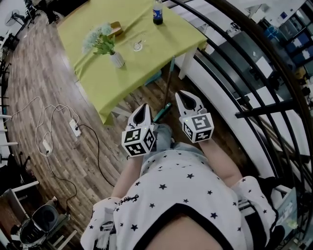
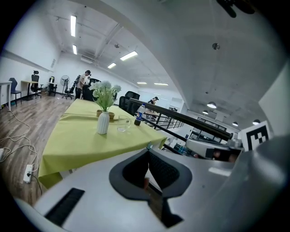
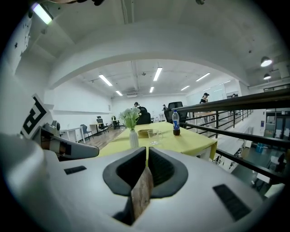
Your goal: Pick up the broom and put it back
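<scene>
The broom (image 1: 169, 85), a slim straight stick, green-tipped nearest, points toward the yellow-clothed table (image 1: 146, 68); left gripper (image 1: 145, 107) and right gripper (image 1: 188, 95) are closed, empty.

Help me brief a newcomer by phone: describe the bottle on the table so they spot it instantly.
Find the table draped in yellow-green, beside the black railing. At its far end, nearest the railing, the bottle stands upright. Its dark contents and blue label set it apart from the white vase and clear glass.

Bright ceiling strips (image 3: 157, 74), sharp centres, fisheye-warped dark edges.
</scene>
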`<state>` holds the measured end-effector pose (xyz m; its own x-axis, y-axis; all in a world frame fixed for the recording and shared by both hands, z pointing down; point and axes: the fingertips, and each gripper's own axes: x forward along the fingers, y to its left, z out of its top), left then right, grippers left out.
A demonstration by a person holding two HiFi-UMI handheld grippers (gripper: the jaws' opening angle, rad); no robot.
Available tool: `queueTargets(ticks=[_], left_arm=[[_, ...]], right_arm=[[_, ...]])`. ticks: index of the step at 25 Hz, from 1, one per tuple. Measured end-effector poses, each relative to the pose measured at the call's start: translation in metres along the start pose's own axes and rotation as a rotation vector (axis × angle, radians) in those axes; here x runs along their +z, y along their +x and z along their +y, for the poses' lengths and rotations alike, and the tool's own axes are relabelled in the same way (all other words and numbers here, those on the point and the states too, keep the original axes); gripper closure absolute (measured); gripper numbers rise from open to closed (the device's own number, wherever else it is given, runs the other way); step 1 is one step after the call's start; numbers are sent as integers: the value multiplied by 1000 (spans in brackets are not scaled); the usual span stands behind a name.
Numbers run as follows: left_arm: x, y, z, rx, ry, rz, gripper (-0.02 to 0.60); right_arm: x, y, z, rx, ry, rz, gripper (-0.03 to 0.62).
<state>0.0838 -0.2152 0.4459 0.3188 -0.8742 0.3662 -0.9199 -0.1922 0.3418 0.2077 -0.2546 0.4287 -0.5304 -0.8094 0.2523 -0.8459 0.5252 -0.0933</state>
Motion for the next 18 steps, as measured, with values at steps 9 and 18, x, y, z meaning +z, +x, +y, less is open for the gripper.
queueTargets(ticks=[9,18], left_arm=[[6,-6,-12,-23,26,-15,569],[5,-10,-11,-19,21,-16,569]], right_arm=[[9,-18,14,45,-8,-12,597],[9,-24,16,59,-11,-12,600]])
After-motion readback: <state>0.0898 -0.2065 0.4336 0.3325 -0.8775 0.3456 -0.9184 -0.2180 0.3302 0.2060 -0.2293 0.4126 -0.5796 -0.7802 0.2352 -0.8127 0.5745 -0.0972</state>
